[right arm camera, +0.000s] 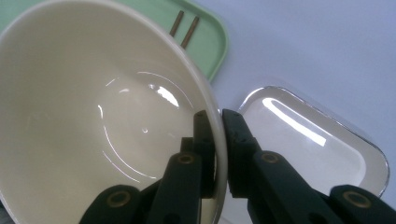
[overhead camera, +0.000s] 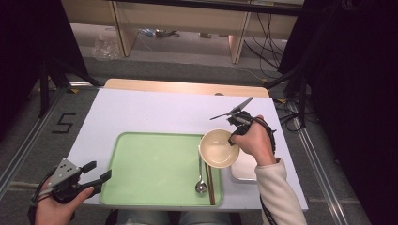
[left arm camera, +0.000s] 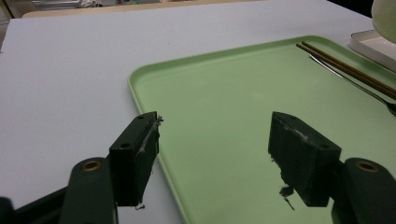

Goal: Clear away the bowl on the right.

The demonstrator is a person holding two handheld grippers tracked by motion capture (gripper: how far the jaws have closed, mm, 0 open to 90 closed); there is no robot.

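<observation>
A cream bowl (overhead camera: 219, 148) hangs tilted above the right edge of the green tray (overhead camera: 155, 164), its empty inside facing the camera. My right gripper (overhead camera: 232, 139) is shut on the bowl's rim (right arm camera: 218, 140), one jaw inside the bowl and one outside. A metal spoon (overhead camera: 200, 180) and a pair of brown chopsticks (overhead camera: 210, 183) lie along the tray's right side. My left gripper (overhead camera: 96, 173) stands open at the tray's front left corner (left arm camera: 140, 84), nothing between its jaws.
A small shiny white rectangular dish (overhead camera: 243, 168) lies on the white table (overhead camera: 150, 112) right of the tray, partly under the bowl. In the right gripper view the dish (right arm camera: 317, 140) is empty. Beyond the table are a wooden bench and cables on the floor.
</observation>
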